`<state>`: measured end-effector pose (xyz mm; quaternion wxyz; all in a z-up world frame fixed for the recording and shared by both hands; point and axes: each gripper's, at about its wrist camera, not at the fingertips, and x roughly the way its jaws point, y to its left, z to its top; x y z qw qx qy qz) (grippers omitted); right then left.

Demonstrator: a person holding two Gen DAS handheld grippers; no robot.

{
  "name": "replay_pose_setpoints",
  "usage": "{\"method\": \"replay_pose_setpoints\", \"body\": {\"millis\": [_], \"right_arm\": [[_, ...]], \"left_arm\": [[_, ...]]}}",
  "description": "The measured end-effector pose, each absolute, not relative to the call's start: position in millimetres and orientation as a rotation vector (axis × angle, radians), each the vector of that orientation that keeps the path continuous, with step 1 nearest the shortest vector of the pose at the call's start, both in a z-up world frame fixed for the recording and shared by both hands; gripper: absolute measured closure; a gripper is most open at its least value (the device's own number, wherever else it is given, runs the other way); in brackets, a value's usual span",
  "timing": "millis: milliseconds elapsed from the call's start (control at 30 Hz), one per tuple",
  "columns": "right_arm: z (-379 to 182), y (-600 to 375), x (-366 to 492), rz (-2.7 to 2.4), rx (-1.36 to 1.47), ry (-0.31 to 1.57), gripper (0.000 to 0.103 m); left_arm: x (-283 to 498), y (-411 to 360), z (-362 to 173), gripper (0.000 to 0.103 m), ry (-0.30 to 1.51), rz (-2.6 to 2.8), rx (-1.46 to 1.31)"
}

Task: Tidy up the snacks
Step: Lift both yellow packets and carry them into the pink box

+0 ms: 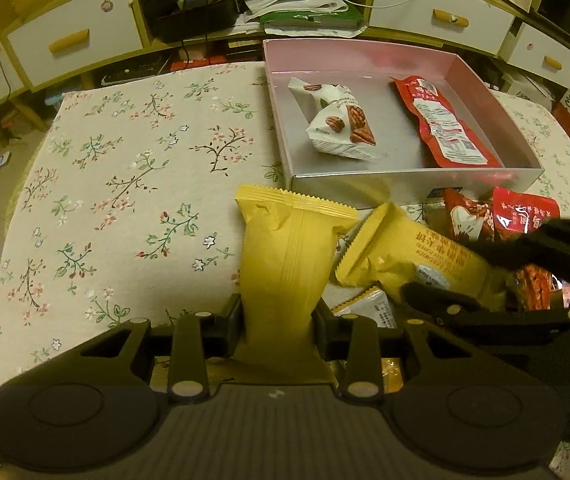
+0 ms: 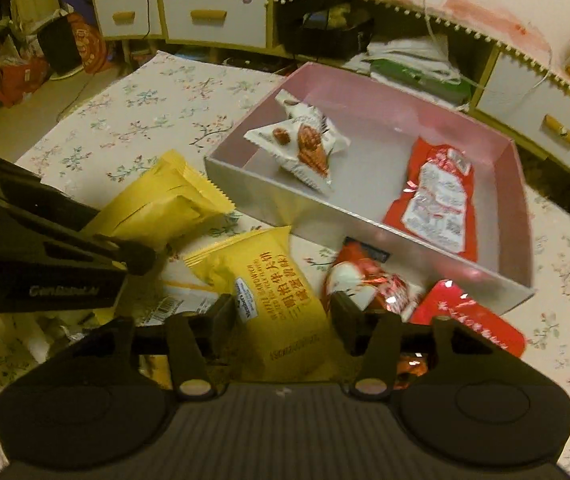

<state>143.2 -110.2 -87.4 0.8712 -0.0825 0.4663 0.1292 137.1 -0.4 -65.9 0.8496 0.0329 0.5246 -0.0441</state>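
- Our left gripper [image 1: 279,320] fingers pinch a plain yellow foil snack packet [image 1: 289,264].
- Our right gripper [image 2: 283,314] fingers straddle a printed yellow wafer packet [image 2: 273,296]; grip unclear.
- Beyond both: shallow pink cardboard box [image 1: 417,182].

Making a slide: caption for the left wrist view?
Left gripper clamps a yellow snack packet before the pink box.

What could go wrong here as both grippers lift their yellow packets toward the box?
The left gripper pinches its yellow packet near the bottom end, so it may swing or slip. The right gripper and its waffle packet sit close by; both heading for the pink box could collide.
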Motion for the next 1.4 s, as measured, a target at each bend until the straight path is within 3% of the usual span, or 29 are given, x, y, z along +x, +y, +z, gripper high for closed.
{"method": "replay_pose_setpoints", "body": {"millis": [33,200,800,1133,1400], "right_arm": [[-85.7,-110.2,142.3,0.274,-0.154,0.982,0.069],[-78.9,-114.3,135.9,0.29,-0.119,1.005,0.073],[-25.7,-164.3,131.7,0.292,0.083,0.923,0.073],[-11.5,-226.0,164.9,0.115,0.212,0.828,0.073],[-28.3,-248.7,191.7,0.045,0.259,0.836,0.073]], "left_arm": [[136.8,-0.5,-65.1,0.062,1.104,-0.094,0.066],[134.5,4.3,-58.8,0.062,1.089,-0.101,0.043],[135.2,17.5,-20.4,0.062,1.006,-0.133,-0.109],[170.0,-22.5,-6.9,0.062,0.919,-0.211,-0.164],[217.4,-63.1,-30.0,0.062,0.926,-0.249,-0.136]]}}
